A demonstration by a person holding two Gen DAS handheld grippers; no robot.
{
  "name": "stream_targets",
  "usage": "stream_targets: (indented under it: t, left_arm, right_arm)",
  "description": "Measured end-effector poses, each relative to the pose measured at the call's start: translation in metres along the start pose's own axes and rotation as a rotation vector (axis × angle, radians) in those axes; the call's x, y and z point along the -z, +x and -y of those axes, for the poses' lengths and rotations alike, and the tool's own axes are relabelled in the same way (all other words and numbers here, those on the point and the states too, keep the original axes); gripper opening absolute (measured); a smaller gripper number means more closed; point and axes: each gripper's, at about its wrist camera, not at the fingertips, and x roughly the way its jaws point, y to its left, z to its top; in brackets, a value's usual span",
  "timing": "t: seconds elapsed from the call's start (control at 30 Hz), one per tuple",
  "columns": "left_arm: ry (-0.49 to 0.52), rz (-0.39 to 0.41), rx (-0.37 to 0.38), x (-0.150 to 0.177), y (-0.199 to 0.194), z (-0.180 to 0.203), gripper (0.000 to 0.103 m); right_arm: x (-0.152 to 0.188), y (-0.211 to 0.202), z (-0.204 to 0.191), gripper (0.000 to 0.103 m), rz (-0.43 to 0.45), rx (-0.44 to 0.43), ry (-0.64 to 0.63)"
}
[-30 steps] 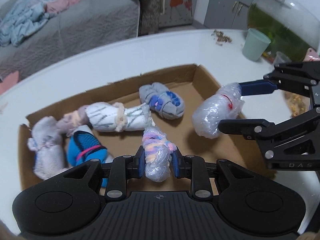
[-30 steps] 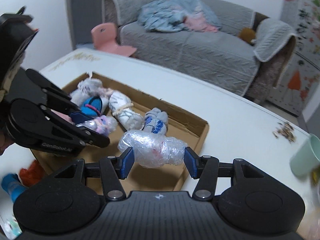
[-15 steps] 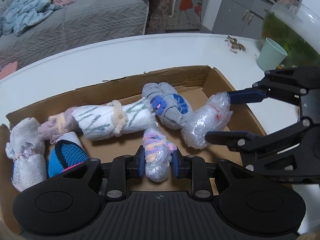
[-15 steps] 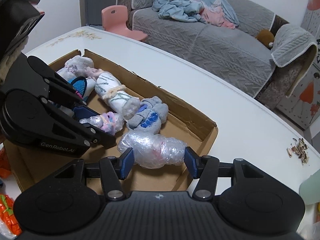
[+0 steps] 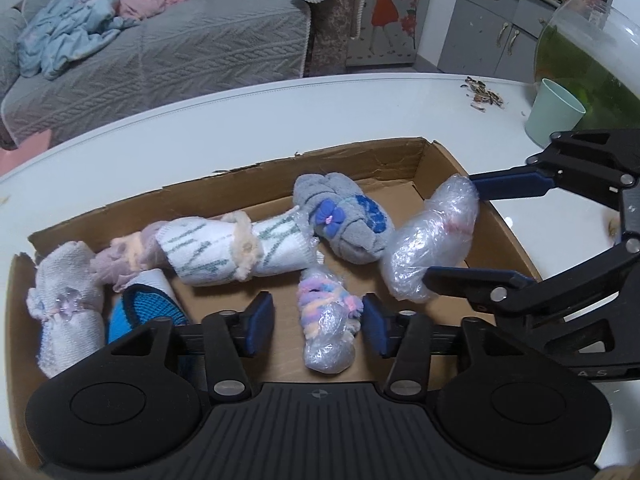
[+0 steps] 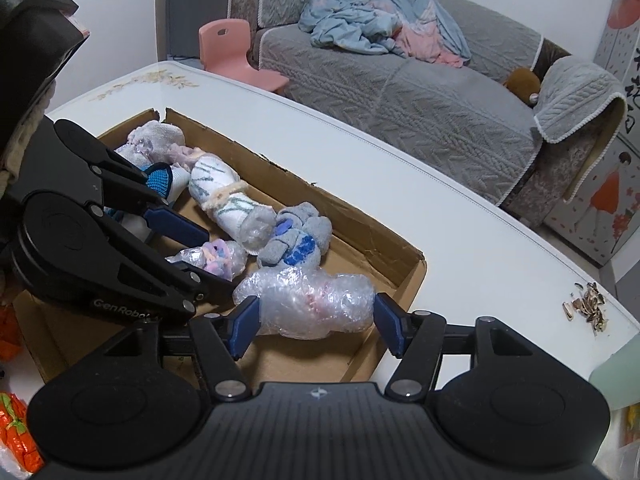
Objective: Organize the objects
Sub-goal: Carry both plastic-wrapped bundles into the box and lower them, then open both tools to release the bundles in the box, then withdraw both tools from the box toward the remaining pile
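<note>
A shallow cardboard box [image 5: 360, 152] lies on the white table and holds several rolled sock bundles. My left gripper [image 5: 318, 328] is over the box's near side, its jaws opening. A pastel bundle in clear plastic [image 5: 326, 328] lies on the box floor between them, with a gap on its left. My right gripper [image 6: 316, 326] is at the box's right end, its jaws also opening. A larger plastic-wrapped bundle [image 6: 312, 306] lies between its pads, which sit loosely at its two ends. Both show from the other side: the right gripper [image 5: 450, 236] and the left gripper [image 6: 216, 264].
In the box lie a grey sock roll with blue patches [image 5: 344, 220], a white roll with green stripes [image 5: 240, 248], a blue one [image 5: 148, 308] and a pale pink one [image 5: 64, 304]. A mint cup [image 5: 554, 114], a fish bowl [image 5: 592, 60] and scattered seeds [image 5: 484, 96] are at the far right. Orange packets [image 6: 16, 436] lie on the left.
My left jaws have spread and let go of the pastel bundle, which now rests on the box floor. My right jaws have widened slightly around the wrapped bundle.
</note>
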Motion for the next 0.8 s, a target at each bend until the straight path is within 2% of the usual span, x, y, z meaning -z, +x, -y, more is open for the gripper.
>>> stream_targets:
  t: [0.07, 0.33, 0.43, 0.57, 0.7, 0.8]
  left_arm:
    - [-0.005, -0.001, -0.017, -0.001, -0.001, 0.0, 0.065]
    - [-0.043, -0.045, -0.049, -0.004, -0.005, -0.004, 0.07]
    - [-0.064, -0.055, -0.057, -0.002, -0.01, -0.005, 0.075]
    - [-0.105, -0.09, -0.034, 0.007, -0.025, -0.012, 0.083]
    - [-0.097, -0.106, -0.006, 0.024, -0.04, -0.01, 0.084]
    - [-0.094, -0.098, -0.014, 0.033, -0.055, -0.007, 0.083]
  right_arm:
    - [-0.002, 0.0, 0.0, 0.062, -0.003, 0.006, -0.003]
    - [-0.006, 0.0, 0.0, 0.063, -0.018, 0.01, 0.014]
    - [-0.007, -0.003, -0.002, 0.063, -0.024, 0.014, 0.027]
    - [-0.008, -0.012, -0.006, 0.069, -0.026, 0.029, 0.039]
    - [-0.003, -0.022, -0.016, 0.07, -0.042, 0.037, 0.044]
    - [0.003, -0.028, -0.023, 0.072, -0.057, 0.036, 0.04]
